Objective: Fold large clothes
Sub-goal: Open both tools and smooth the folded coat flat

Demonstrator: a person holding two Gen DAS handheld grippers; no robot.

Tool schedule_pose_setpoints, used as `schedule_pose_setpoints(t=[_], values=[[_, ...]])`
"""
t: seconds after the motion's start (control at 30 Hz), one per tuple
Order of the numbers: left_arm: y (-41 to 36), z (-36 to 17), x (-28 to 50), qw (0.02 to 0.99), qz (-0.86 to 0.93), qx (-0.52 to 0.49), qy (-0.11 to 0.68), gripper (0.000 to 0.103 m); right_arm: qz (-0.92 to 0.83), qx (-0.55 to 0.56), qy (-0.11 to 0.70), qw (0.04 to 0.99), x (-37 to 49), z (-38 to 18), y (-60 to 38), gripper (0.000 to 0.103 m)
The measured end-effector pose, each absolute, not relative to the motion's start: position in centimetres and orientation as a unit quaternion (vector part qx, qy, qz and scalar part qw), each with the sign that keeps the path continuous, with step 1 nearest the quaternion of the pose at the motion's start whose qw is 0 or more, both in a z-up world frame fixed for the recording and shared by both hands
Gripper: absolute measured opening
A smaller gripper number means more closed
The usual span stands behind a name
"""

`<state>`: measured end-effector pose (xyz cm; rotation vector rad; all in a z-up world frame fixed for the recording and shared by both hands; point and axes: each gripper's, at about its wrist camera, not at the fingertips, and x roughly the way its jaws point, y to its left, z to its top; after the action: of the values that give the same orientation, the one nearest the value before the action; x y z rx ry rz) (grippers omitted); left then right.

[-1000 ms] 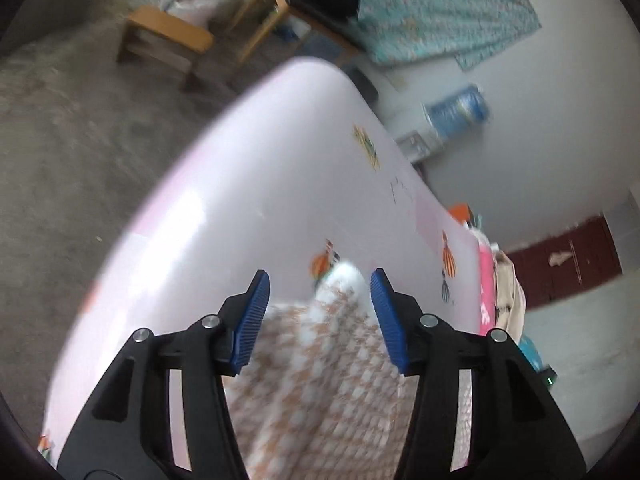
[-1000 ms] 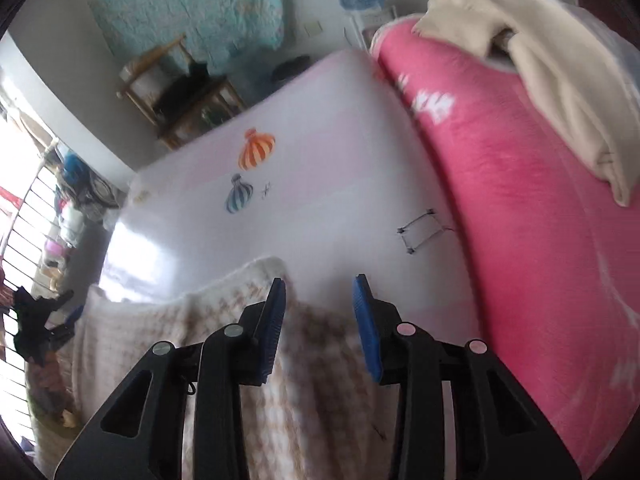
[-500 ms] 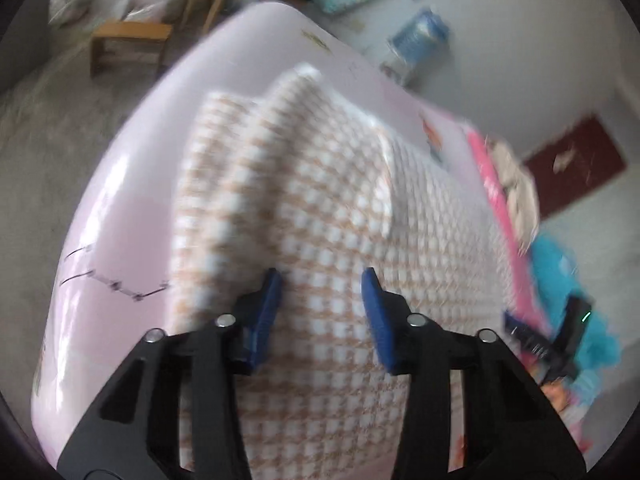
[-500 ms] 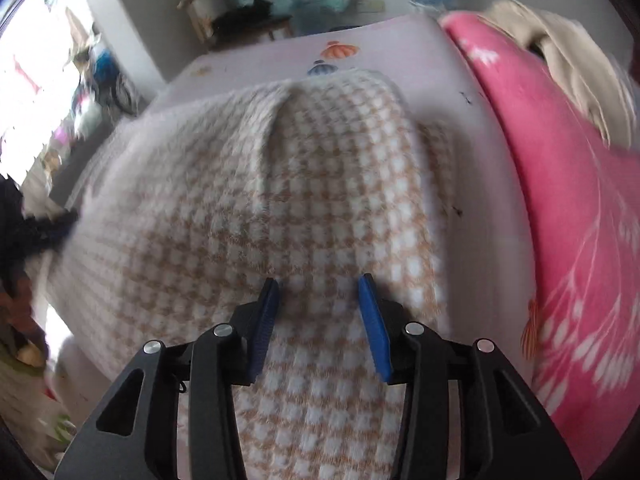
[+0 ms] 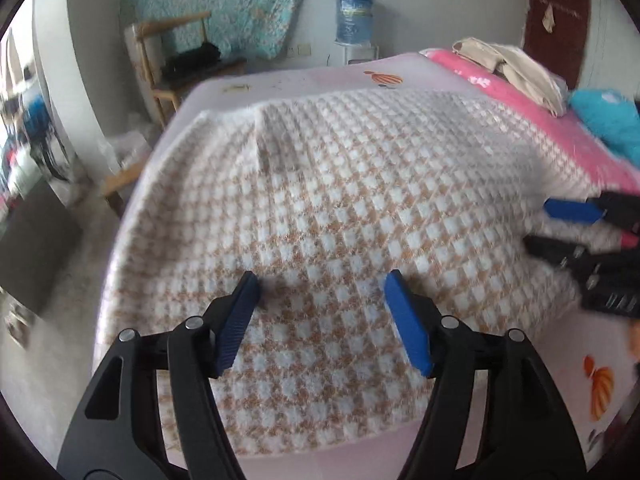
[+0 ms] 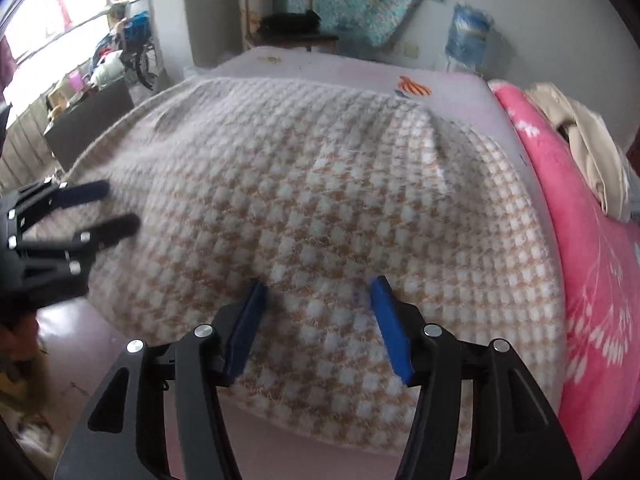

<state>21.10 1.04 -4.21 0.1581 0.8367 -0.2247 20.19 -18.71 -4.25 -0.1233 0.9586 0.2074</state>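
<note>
A large fluffy cloth in orange-and-white checks (image 5: 360, 184) (image 6: 320, 184) lies spread over the pale pink bed (image 5: 304, 76). My left gripper (image 5: 322, 280) hovers over the cloth's near edge. Its jaws are opening, the cloth lies under them, and the blue pads (image 5: 236, 320) do not press on it. Over the same near edge, further right, my right gripper (image 6: 319, 284) is also opening, with its pads clear of the cloth. Each gripper shows in the other's view: the right gripper (image 5: 542, 224) at the right edge, the left gripper (image 6: 120, 205) at the left.
A pink blanket (image 6: 580, 216) with a beige garment (image 6: 588, 144) on it runs along the bed's right side, beside a teal item (image 5: 604, 120). Beyond the bed stand a wooden chair (image 5: 168, 60) and a water bottle (image 5: 354, 16). Floor clutter lies left.
Both grippers drew back from the far part of the bed to its near edge and rolled level. The cloth, bunched in the jaws before, now lies spread flat and released as the jaws widened.
</note>
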Motion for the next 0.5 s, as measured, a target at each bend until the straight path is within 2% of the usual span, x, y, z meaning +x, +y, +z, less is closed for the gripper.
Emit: schedule_pose_setpoints(t=[0.07,0.13,0.27,0.4,0.5], values=[[1.3,-2.9,19.9,0.908,-0.127,0.06,0.394,0.062,0.105,-0.049,0.446,0.887,19.3,-2.6,-18.7,0.054],[1.2,-2.8,19.3,0.909,-0.147,0.046,0.388,0.066,0.128,-0.06,0.427,0.893,18.0,-2.0,-17.1,0.054],[-0.5,-5.9,19.4,0.902,-0.126,0.063,0.408,0.068,0.115,-0.132,0.428,0.887,17.7,-5.8,-13.6,0.056],[0.9,-4.3,17.8,0.903,-0.125,0.039,0.409,0.068,0.11,-0.111,0.428,0.89,16.3,-4.2,-14.6,0.057],[3.9,-4.7,16.6,0.909,-0.102,0.016,0.404,0.075,0.094,-0.109,0.424,0.894,15.2,-4.2,-16.1,0.064]])
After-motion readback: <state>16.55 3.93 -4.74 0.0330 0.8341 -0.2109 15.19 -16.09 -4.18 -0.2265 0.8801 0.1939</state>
